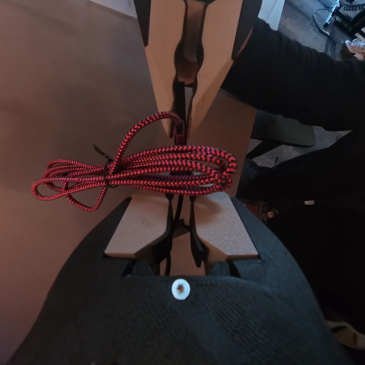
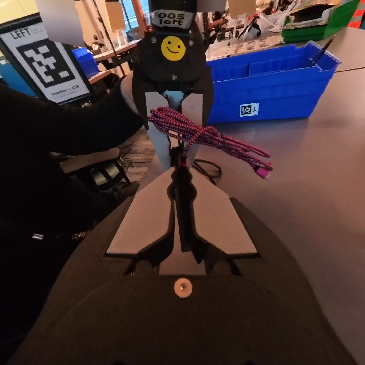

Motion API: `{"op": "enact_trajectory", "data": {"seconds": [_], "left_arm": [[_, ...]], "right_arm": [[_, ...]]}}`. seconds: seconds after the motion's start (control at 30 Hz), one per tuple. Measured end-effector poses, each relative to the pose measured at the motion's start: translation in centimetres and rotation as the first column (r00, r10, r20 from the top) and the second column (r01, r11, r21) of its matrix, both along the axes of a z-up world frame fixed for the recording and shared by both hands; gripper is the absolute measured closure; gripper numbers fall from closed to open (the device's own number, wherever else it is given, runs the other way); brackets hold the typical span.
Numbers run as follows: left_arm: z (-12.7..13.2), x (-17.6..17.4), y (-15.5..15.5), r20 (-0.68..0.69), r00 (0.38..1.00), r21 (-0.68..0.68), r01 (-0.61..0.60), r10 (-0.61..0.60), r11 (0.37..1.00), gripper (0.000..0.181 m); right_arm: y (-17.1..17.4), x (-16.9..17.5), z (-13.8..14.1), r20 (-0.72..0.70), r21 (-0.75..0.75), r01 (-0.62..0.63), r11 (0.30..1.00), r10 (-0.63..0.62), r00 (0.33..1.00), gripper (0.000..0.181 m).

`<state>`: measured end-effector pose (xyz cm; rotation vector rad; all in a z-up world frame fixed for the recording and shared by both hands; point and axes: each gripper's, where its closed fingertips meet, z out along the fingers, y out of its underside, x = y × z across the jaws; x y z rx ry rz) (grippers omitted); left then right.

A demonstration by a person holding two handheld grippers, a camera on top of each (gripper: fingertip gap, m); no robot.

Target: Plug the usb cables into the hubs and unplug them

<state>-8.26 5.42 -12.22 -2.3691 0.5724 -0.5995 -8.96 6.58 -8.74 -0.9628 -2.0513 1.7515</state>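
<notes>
Item: usb cable point(image 1: 167, 167), red-and-black braided, tied in a coil, with the hub point(image 1: 179, 98) as reference. Left wrist view: you hold the left tool point(image 1: 180, 199) with its fingers drawn close together. The coil drapes across their tips and hides the contact, so you cannot confirm from here what they grip. The hub is a slim black bar straight ahead of that tool, with its long axis on the tool's own line. It is clamped edge-on in the right tool point(image 1: 178, 132), which points back at you. The cable's plug point(image 1: 179, 129) sits at the hub's near end, and the coil hangs on your side of the hub, above the desk point(image 1: 59, 98). Right wrist view: the right tool point(image 2: 181, 169) is clenched on the hub point(image 2: 182, 217), which runs forward between its fingers. At the hub's far end the left tool point(image 2: 178, 160) pinches the plug end of the usb cable point(image 2: 197, 134). Whether the plug is fully seated cannot be told. The free pink connector point(image 2: 261, 172) dangles to the right of the hub's tip, and a blue bin point(image 2: 276, 88) stands on the desk well beyond it. Judgement: the coming move turns on this shared axis. Both tools meet at the hub's end, tip to tip, so push or pull straight along the hub's length and apply no sideways lever.
</notes>
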Motion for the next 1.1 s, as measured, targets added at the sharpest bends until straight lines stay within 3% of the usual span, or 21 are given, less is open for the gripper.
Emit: {"op": "enact_trajectory", "data": {"seconds": [0.13, 0.27, 0.37, 0.57, 0.93, 1.1], "left_arm": [[0.1, 0.0, 0.4, -0.008, 1.0, 0.014, -0.011, 0.011, 1.0, 0.172], [0.5, 0.9, 1.2, 0.016, 1.0, 0.047, -0.006, 0.006, 0.999, 0.172], [-0.2, 0.8, 1.9, -0.051, 0.999, 0.073, -0.011, 0.015, 0.997, 0.172], [-0.5, 0.9, 2.2, 0.053, 0.998, 0.047, -0.048, 0.045, 0.998, 0.173], [-0.9, -0.1, 1.6, 0.158, 0.982, 0.067, -0.113, 0.102, 0.991, 0.172], [0.1, -0.5, 1.6, 0.211, 0.97, 0.105, -0.146, 0.122, 0.984, 0.172]], "right_arm": [[0.0, 0.0, 0.4, -0.032, 0.006, 0.01, 1.0, -0.009, 0.999, 0.178], [0.1, 0.1, 1.2, -0.038, -0.082, -0.015, 0.997, 0.012, 0.999, 0.178], [0.4, 0.0, 0.7, -0.023, -0.068, -0.007, 0.998, 0.006, 1.0, 0.178], [0.7, -0.2, 0.3, 0.007, -0.077, 0.003, 0.997, -0.003, 1.0, 0.178], [0.3, -1.5, -0.2, 0.055, -0.209, 0.023, 0.978, -0.012, 0.998, 0.18], [0.6, -1.9, 0.6, 0.05, -0.329, 0.029, 0.944, -0.013, 0.999, 0.18]]}}
